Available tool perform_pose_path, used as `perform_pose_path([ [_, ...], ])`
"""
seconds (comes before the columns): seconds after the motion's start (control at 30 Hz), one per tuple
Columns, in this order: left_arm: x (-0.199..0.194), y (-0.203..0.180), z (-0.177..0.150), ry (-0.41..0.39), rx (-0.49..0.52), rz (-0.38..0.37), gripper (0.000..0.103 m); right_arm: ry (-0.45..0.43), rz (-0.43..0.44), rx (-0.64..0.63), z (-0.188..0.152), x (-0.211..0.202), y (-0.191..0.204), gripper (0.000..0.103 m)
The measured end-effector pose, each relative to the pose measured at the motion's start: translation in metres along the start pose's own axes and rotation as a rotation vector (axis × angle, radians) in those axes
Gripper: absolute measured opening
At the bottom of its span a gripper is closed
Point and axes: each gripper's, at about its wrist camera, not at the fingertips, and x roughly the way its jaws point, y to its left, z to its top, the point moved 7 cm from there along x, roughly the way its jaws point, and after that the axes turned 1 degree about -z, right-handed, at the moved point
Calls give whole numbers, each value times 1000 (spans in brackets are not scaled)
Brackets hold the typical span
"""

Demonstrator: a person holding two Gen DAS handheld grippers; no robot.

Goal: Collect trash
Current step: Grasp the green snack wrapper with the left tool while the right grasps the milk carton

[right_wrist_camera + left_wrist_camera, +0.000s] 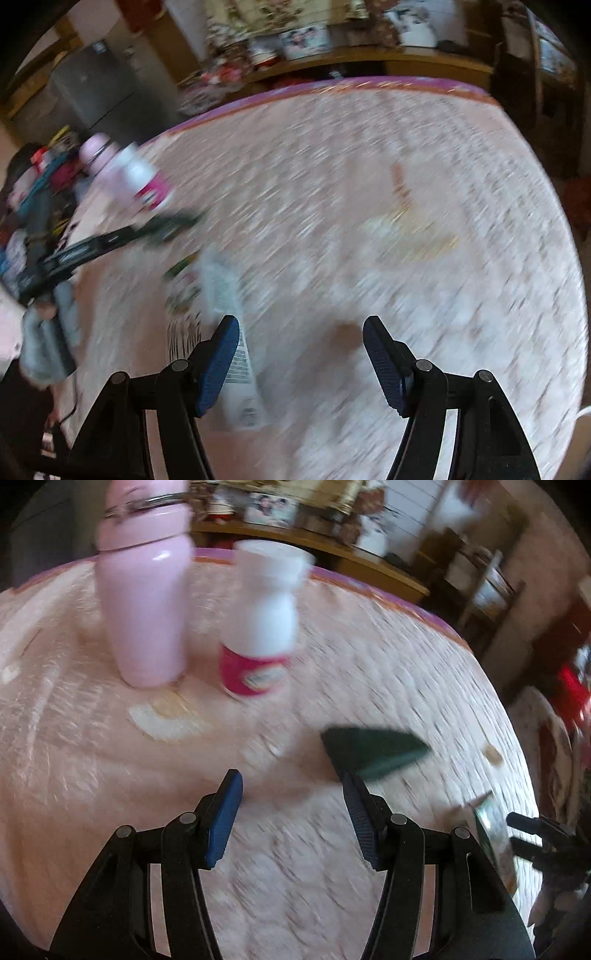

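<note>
My left gripper (291,786) is open and empty over the pink tablecloth (110,775). A dark green wrapper (376,751) lies just ahead of its right finger. My right gripper (301,325) is open and empty. A crumpled white and green wrapper (221,295) lies flat by its left finger, partly under it. The same wrapper shows at the right edge of the left wrist view (493,834), next to the right gripper's fingers (528,821). Both views are blurred by motion.
A pink flask (144,602) and a white bottle with a magenta label (262,627) stand at the back left of the table. A small brown scrap (493,755) lies near the right edge. A yellowish stain (417,236) marks the cloth. Shelves and clutter stand behind the table.
</note>
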Motion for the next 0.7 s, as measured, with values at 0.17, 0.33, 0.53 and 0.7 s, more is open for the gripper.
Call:
perform_pose_path([
  [0.17,-17,-21,-7,-4,65,-40,55,12,47,-29,-36,-13,27,67],
  [0.33,-24,-27,2,-38,73,-17,55,-76,73,36,-33,-32,46,79],
  [0.53,-24,-29,11,-67,112,69,55,-71,-26,14,-9,-6,76,81],
  [0.7,-15,-46,16,-68,206,74,64,-3,-69,21,-11,22,74,60],
])
